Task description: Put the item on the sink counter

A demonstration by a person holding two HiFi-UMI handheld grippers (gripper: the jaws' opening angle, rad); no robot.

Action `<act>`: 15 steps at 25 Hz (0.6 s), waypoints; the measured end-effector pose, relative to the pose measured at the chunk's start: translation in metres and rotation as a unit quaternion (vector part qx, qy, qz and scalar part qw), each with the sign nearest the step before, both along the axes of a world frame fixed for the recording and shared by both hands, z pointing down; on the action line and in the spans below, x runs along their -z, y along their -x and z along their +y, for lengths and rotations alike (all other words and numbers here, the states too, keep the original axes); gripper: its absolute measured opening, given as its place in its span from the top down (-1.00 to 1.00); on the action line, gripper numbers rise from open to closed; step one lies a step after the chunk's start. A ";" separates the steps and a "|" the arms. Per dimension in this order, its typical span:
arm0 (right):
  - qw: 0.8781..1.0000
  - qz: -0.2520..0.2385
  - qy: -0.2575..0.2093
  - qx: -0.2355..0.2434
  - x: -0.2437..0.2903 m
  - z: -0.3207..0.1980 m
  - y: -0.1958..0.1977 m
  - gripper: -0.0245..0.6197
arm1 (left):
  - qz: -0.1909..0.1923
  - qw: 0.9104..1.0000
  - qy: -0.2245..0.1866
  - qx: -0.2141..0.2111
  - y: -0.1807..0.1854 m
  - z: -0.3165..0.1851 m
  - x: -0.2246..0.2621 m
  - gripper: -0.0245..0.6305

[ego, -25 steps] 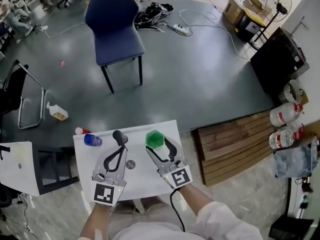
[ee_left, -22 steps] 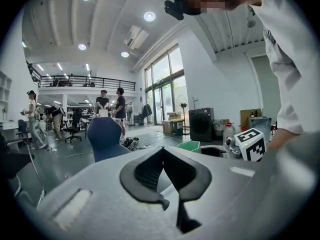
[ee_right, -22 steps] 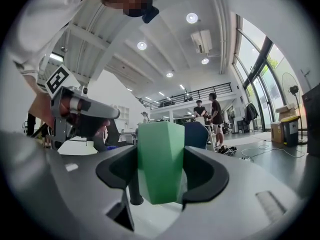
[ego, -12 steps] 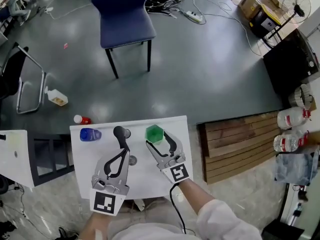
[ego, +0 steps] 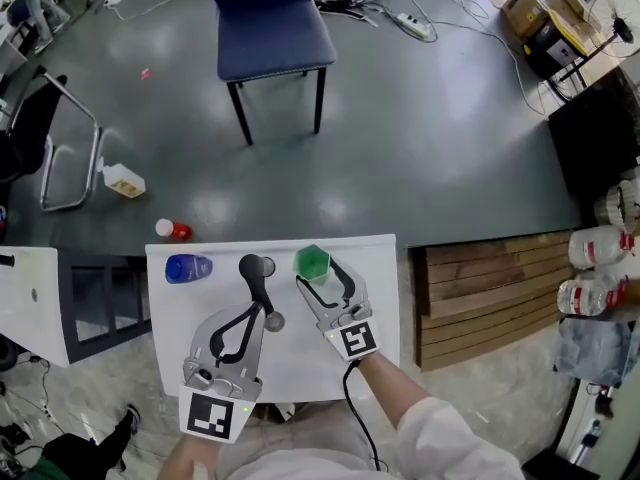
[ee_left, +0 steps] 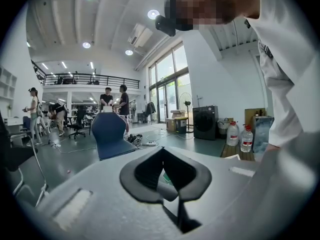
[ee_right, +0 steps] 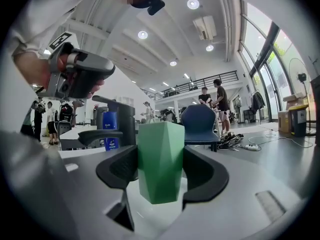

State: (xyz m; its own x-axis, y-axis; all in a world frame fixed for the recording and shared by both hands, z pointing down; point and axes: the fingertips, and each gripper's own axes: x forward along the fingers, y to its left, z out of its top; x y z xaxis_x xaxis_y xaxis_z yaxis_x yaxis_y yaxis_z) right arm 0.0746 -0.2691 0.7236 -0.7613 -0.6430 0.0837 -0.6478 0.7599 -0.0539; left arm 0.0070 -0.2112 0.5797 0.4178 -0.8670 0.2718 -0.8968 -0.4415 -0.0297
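The right hand-held gripper (ego: 320, 277) clamps the green faceted cup (ego: 312, 261) near the far edge of the white desk (ego: 185, 318), seemingly just above it; the left hand-held gripper (ego: 260, 310) is closed, empty.

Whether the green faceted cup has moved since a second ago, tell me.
Yes. In the head view the green faceted cup, in the right gripper, now lies nearer the black faucet and farther from the right edge of the white counter.
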 end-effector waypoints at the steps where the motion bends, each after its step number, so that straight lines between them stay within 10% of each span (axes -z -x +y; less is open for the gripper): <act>1: 1.000 0.002 0.002 0.000 -0.003 -0.001 0.001 0.05 | -0.002 1.000 0.001 0.000 0.000 0.000 -0.001 0.91; 15: 0.998 0.053 0.022 0.011 -0.040 0.003 0.001 0.05 | -0.004 1.000 0.011 0.003 0.001 -0.003 -0.010 0.91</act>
